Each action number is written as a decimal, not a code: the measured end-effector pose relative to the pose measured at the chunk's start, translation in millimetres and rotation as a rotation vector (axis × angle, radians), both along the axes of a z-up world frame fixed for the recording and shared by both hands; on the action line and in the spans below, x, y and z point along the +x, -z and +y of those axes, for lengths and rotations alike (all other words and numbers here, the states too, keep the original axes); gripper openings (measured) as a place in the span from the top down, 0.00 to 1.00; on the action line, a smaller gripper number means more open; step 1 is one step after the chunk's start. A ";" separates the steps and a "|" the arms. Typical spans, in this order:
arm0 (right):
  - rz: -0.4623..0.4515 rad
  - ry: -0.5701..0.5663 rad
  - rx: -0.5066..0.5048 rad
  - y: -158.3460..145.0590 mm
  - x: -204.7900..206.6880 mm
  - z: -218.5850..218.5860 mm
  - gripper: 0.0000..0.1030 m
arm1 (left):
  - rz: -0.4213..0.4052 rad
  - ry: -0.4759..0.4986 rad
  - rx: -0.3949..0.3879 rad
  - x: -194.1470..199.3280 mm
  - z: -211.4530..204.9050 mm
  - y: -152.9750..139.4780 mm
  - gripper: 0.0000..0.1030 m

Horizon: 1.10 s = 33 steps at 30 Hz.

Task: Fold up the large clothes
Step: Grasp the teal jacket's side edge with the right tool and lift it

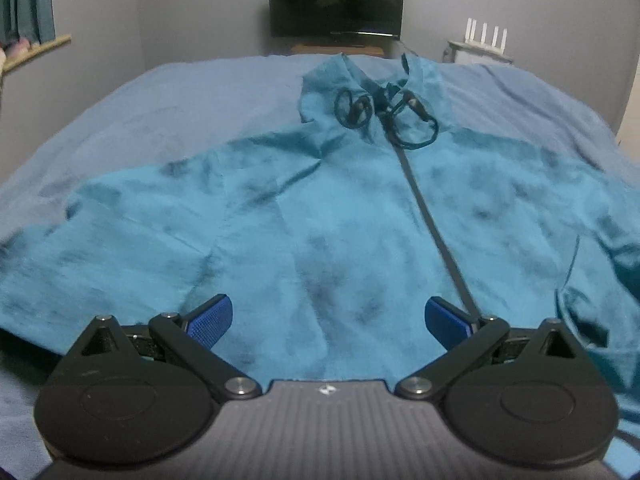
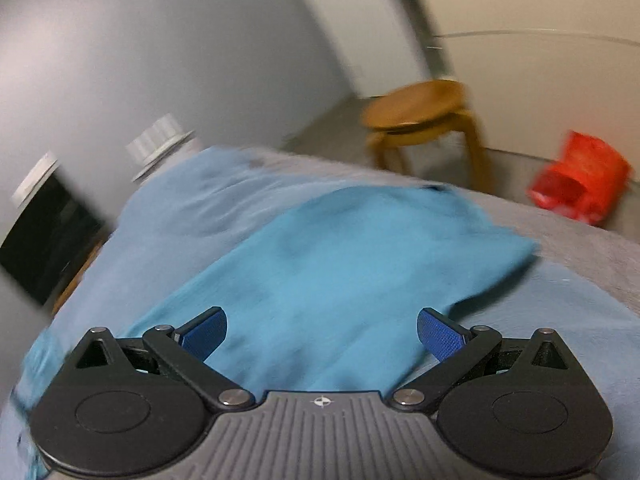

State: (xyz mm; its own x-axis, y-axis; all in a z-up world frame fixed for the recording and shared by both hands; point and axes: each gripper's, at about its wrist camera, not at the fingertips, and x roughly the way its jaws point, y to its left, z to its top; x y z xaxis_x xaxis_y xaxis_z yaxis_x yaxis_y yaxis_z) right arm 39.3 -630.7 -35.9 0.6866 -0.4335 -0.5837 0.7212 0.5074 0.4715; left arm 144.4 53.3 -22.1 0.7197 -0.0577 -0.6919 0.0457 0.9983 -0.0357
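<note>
A teal hooded jacket [image 1: 320, 208] lies spread front-up on the bed [image 1: 168, 96], its thin fabric creased and mottled with darker patches. A dark zipper [image 1: 432, 216] runs straight down its middle from the collar, where black drawcords [image 1: 384, 116] curl in loops over the crumpled hood. The left gripper [image 1: 327, 320] hovers low at the jacket's near hem, its 2 blue ribbed pads [image 1: 210, 320] spread wide with nothing between them. The right gripper [image 2: 322, 334] is equally wide apart and empty, above what looks like a sleeve [image 2: 360, 264] lying flat on the pale blue sheet.

The sheet is soft and lightly wrinkled, covering the whole bed. Beyond it stand grey walls, a dark monitor [image 1: 336, 2] on a low stand, a white router with upright antennas [image 1: 484, 38], and a teal curtain [image 1: 28, 0] at the left edge. The right wrist view shows a round wooden stool [image 2: 420, 116] and a red container [image 2: 580, 178] on the floor.

That view is blurred, so the sleeve's edges and cuff are hard to make out. The jacket's sides are cut off by the left frame.
</note>
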 end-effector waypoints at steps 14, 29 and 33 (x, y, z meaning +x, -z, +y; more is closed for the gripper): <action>-0.108 0.236 0.136 85.4 2.1 -82.2 0.37 | 0.063 0.015 -0.005 29.4 -10.5 24.5 0.00; -0.281 0.125 -0.339 -3.1 3.2 -15.1 0.94 | 0.018 0.040 0.078 24.8 -20.8 21.3 0.00; -0.306 -0.127 -0.577 -52.4 44.6 65.0 0.94 | 0.008 0.047 0.078 23.7 -20.3 21.0 0.00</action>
State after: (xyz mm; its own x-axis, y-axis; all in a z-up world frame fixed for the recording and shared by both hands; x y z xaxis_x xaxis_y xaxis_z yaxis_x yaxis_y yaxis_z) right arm 84.0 -565.7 16.5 0.8509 -0.5227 -0.0525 0.5158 0.8122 0.2725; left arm 168.1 33.0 -43.1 0.7120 -0.0368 -0.7012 0.0926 0.9948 0.0418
